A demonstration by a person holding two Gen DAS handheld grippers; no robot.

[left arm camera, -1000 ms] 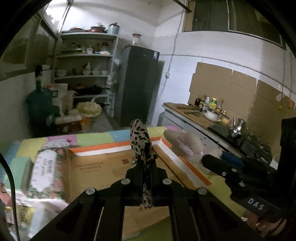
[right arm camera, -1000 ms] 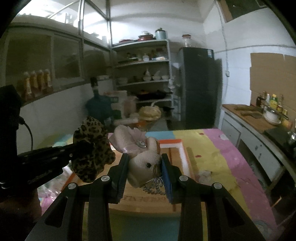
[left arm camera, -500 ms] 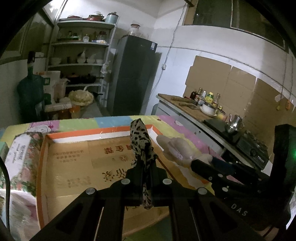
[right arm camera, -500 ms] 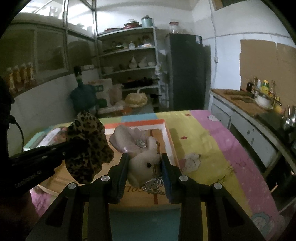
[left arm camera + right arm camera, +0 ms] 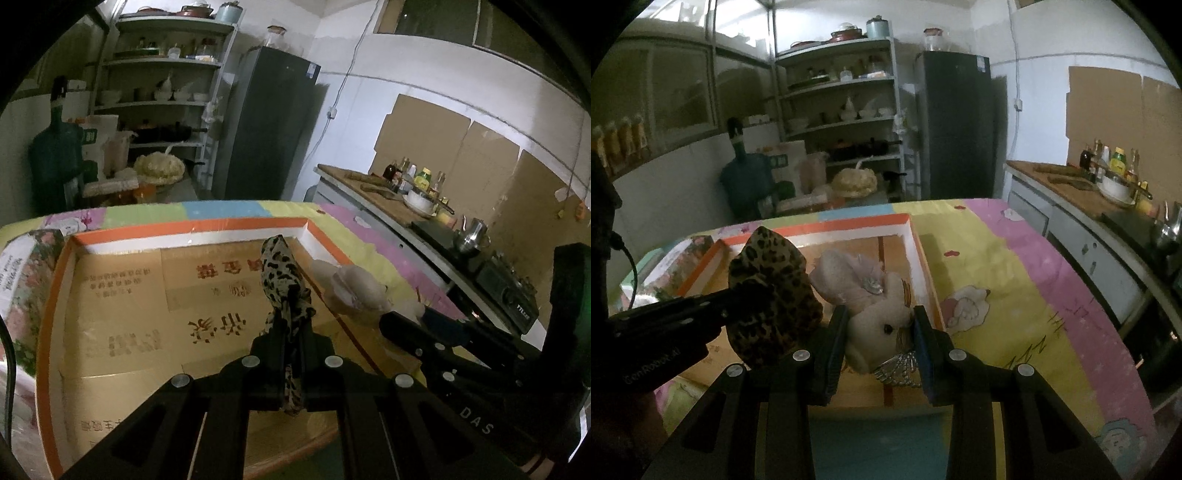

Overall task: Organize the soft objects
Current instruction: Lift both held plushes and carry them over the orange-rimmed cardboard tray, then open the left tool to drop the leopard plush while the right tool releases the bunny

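Hanging over the orange-rimmed cardboard box (image 5: 122,288): left gripper (image 5: 291,328) clenched on a leopard-print fabric piece (image 5: 282,284), right gripper (image 5: 881,332) grasping a beige plush rabbit (image 5: 875,317) by the head, bead chain (image 5: 897,371) dangling. Box sits on a pastel cartoon-print tablecloth (image 5: 1015,295).

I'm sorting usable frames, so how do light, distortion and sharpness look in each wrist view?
Left wrist view: dim and fisheye-bent, with black corners; the leopard-print cloth reads clearly, while the print on the cardboard tray is soft. Right wrist view: equally dim, brightest on the far white wall; the plush bunny is sharp and the shelf items are murky.
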